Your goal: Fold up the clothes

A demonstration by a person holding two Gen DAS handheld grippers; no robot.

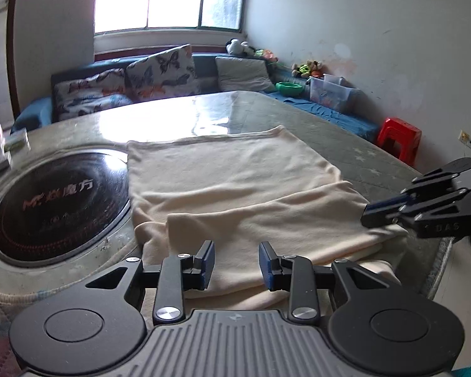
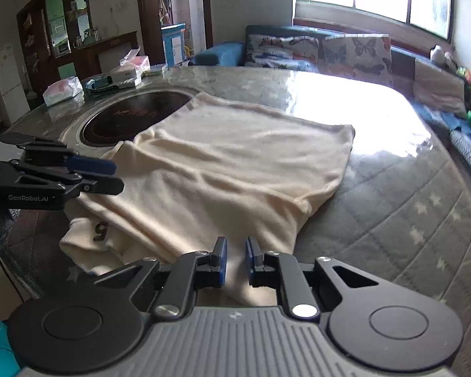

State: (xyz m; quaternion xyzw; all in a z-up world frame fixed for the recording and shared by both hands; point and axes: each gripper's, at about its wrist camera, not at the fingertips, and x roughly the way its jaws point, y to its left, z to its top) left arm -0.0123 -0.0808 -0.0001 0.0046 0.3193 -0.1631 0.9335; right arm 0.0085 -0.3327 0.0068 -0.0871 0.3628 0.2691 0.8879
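Observation:
A cream garment (image 1: pixel 235 188) lies partly folded on the table, its near part doubled over; it also shows in the right wrist view (image 2: pixel 235 163), where a dark "9" print (image 2: pixel 100 230) sits on a loose end near the table edge. My left gripper (image 1: pixel 237 262) is open and empty, just above the garment's near edge. My right gripper (image 2: pixel 236 259) is open with a narrow gap, over the garment's near right corner. The right gripper also shows in the left wrist view (image 1: pixel 373 213), and the left gripper shows in the right wrist view (image 2: pixel 114 176).
A round black cooktop (image 1: pixel 56 201) is set into the table left of the garment. Tissue packs and boxes (image 2: pixel 62 89) stand at the table's far left. A sofa with butterfly cushions (image 1: pixel 160 72) lies behind. A red stool (image 1: pixel 398 138) stands at right.

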